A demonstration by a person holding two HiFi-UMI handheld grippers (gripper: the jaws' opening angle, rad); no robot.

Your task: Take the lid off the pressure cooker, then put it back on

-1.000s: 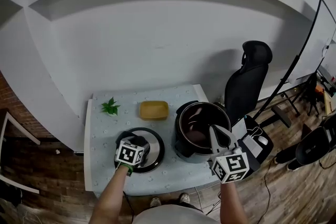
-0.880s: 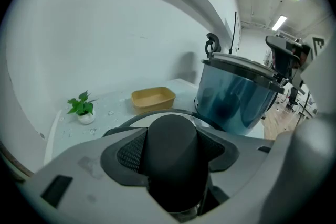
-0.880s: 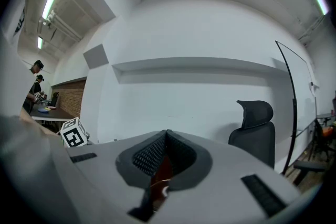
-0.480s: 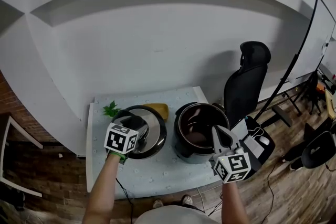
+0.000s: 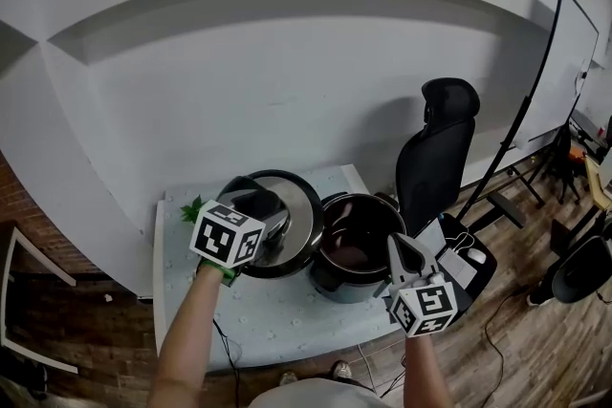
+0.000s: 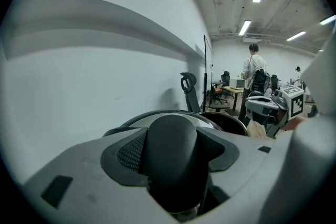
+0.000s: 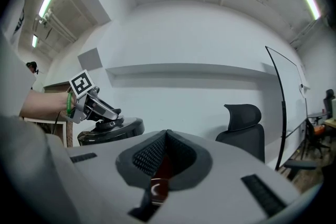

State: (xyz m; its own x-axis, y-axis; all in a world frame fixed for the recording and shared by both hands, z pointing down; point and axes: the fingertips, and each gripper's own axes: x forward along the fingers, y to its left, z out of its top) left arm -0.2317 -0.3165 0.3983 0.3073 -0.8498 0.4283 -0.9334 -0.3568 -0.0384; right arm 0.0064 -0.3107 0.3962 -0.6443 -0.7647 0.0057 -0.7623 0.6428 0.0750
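Head view shows the left gripper (image 5: 256,205) clamped on the black knob (image 6: 173,157) of the lid (image 5: 300,226), held tilted above the table (image 5: 287,312) beside the open pressure cooker (image 5: 356,253). The lid is rigid steel, probably weighty, and the knob is the sensible handhold. The right gripper (image 5: 405,248) looks closed and empty.

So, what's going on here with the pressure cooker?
A person is working with a gripper in each hand. The left gripper is clamped on the knob of the lid and holds it in the air above the table, just left of the open pot. The right gripper, jaws together, is by the pot's near right edge; whether it touches the pot is unclear. The lid is off and not yet back on.
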